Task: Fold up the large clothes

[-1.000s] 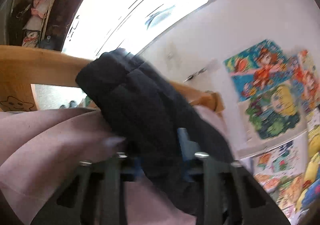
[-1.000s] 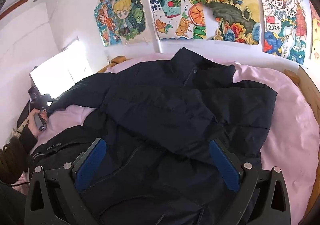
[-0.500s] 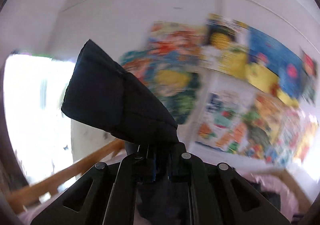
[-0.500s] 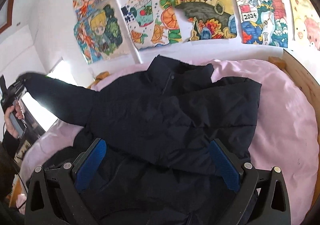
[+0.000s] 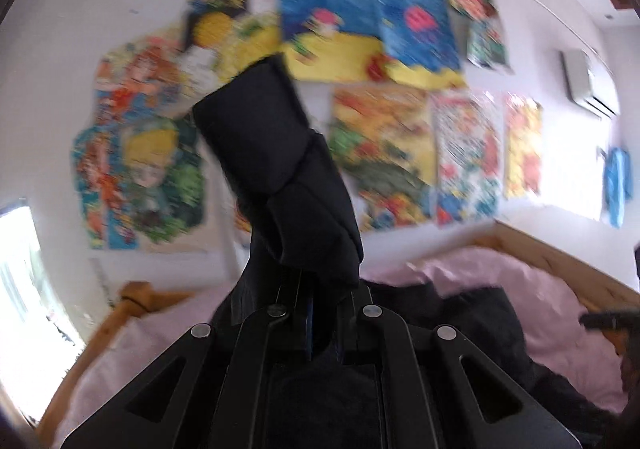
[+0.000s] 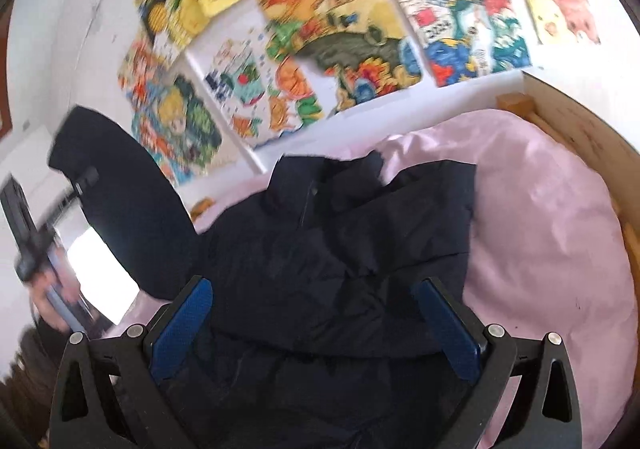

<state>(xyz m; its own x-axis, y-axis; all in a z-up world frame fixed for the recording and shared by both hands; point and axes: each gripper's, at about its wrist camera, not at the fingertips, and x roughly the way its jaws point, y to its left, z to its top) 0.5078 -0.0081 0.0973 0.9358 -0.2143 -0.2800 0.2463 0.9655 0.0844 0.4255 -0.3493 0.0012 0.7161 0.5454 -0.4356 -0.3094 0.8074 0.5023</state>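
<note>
A dark navy padded jacket [image 6: 344,257] lies on a pink bedsheet [image 6: 552,233], collar toward the wall. My left gripper [image 5: 320,313] is shut on the jacket's left sleeve [image 5: 276,177], whose cuff stands up above the jaws. In the right wrist view that sleeve [image 6: 120,201] is lifted high at the left, with the left gripper [image 6: 86,179] at its end. My right gripper [image 6: 316,321] is open and empty, held just above the jacket's lower body, its blue pads [image 6: 182,323] wide apart.
A wooden bed frame [image 6: 568,121] runs along the right side and a rail [image 5: 132,301] at the left. Colourful posters [image 6: 340,49] cover the wall behind the bed. A bright window [image 5: 20,273] is at the left. An air conditioner [image 5: 584,81] hangs high on the right.
My left gripper has lifted the sleeve up off the bed and swung it to the right, toward the jacket body. The right gripper has stayed open above the jacket.
</note>
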